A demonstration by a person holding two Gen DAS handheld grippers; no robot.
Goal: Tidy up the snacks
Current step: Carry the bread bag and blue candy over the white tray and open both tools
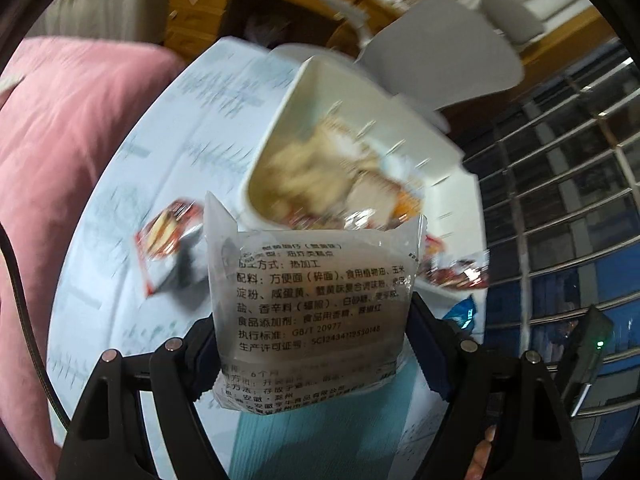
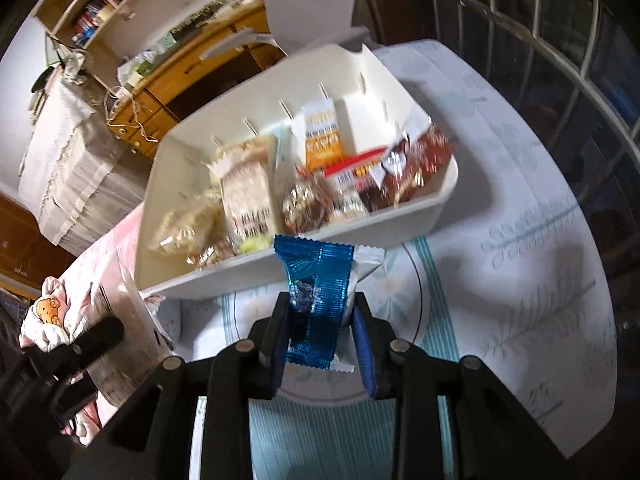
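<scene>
My left gripper (image 1: 310, 332) is shut on a wide clear snack packet (image 1: 308, 300) with black printed text, held above the table. Beyond it stands the white bin (image 1: 280, 120), with several snacks inside. A red snack pack (image 1: 164, 240) lies on the cloth to the left, and more red wrappers (image 1: 456, 276) lie to the right. In the right wrist view, my right gripper (image 2: 320, 320) is shut on a blue foil packet (image 2: 320, 296) with a white edge. It hangs just in front of the white bin (image 2: 192, 280), which holds several packets.
A round table with a pale patterned cloth (image 2: 520, 280) carries everything. A pink cushion (image 1: 72, 160) lies left, a grey chair (image 1: 440, 60) stands behind the bin, and a window grille (image 1: 560, 200) is at right. The other gripper's black body (image 2: 60, 360) shows at lower left. Wooden shelves (image 2: 180, 60) stand behind.
</scene>
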